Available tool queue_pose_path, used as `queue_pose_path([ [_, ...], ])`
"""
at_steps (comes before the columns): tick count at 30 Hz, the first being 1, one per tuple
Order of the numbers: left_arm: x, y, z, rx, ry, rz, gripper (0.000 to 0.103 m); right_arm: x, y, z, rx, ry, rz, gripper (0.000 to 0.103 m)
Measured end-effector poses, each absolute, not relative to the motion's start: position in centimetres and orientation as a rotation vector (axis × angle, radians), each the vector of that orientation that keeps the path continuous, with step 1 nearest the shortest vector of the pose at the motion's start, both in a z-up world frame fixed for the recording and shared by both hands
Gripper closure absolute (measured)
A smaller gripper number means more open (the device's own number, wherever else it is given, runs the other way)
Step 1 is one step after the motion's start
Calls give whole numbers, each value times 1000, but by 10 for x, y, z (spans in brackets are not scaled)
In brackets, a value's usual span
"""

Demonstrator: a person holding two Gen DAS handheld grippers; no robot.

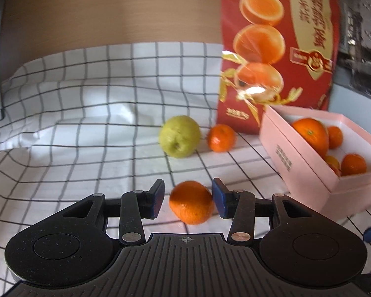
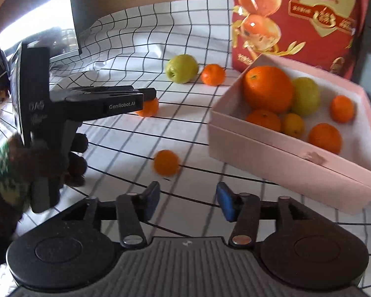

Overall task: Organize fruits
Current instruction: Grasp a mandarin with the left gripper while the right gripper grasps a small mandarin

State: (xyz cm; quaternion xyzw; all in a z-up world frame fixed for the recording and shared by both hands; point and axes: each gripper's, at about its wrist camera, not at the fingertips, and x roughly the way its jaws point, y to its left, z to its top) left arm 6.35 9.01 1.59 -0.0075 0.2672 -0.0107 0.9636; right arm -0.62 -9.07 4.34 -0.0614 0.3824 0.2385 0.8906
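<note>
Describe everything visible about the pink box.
The pink box is a shallow, open, cardboard-looking rectangular tray with a white lining, resting on the checked cloth in front of the red fruit bag. It holds a large orange, a green fruit, several small oranges and a small yellow fruit. No gripper touches it.

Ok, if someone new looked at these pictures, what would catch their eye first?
Probably the red bag printed with oranges, standing at the back on the checked cloth. Next, the pink box in front of it, filled with oranges and a green fruit. Then the orange between the left claw's open fingers.
</note>
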Motion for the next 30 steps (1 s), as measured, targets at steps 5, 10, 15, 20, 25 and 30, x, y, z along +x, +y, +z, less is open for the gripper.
queue_pose_path([
  [5,56,82,12,4,567,-59,59,-21,-90,33,-197,722,501,37],
  [10,34,90,15,-58,575,-79,60,-30,-87,21,-258,694,523,29],
  [15,-3,90,16,-146,591,-111,60,-30,-87,14,-246,710,524,20],
  [20,-36,89,17,-167,582,-100,60,-23,-90,14,-226,768,544,5],
  [25,-48,104,15,-234,549,-46,60,-24,-89,11,-232,780,543,0],
  [30,-48,115,12,-316,558,-45,60,-24,-84,11,-236,774,535,0],
])
